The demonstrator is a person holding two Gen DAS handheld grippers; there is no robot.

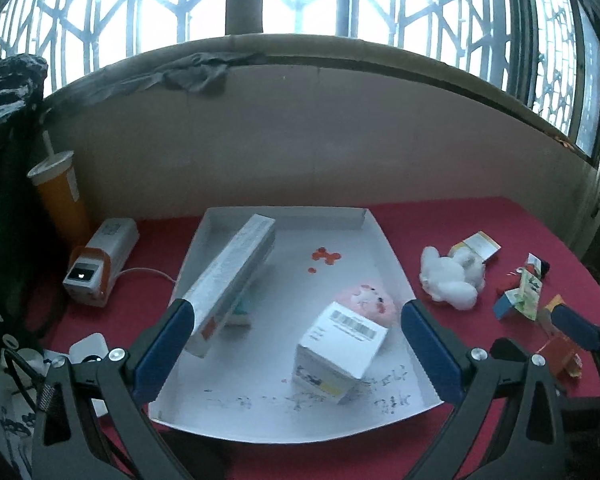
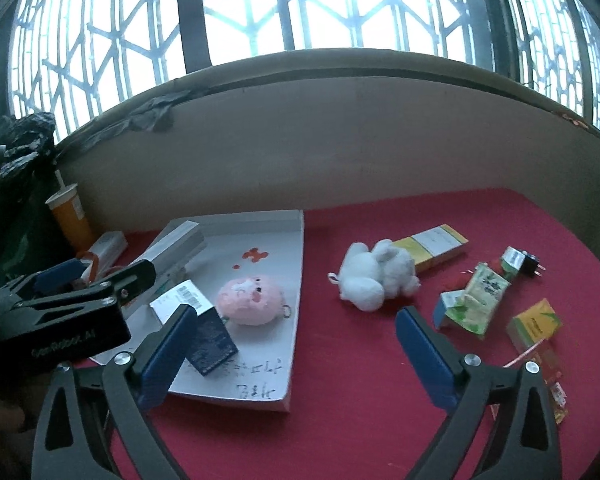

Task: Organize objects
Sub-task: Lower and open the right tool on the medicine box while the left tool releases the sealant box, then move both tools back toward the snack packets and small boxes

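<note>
A white tray (image 1: 284, 216) lies on the red cloth. In it a long silver box (image 1: 232, 268) leans, a pink plush (image 1: 370, 304) lies, and a white barcoded box (image 1: 340, 344) stands tilted. My left gripper (image 1: 297, 308) hovers open over the tray's near part, gripping nothing. My right gripper (image 2: 297, 314) is open and empty above the cloth, just right of the tray (image 2: 260, 224). The pink plush (image 2: 250, 300) is ahead on its left and a white plush rabbit (image 2: 376, 280) ahead on its right. The left gripper (image 2: 100, 276) also shows at the left edge of the right wrist view.
Right of the rabbit lie a yellow box (image 2: 436, 246), a green carton (image 2: 476, 300), a black plug (image 2: 520, 260) and a yellow-green packet (image 2: 536, 328). An orange cup with a straw (image 1: 60, 196) and a white-orange device with a cable (image 1: 100, 264) stand left of the tray. A wall runs behind.
</note>
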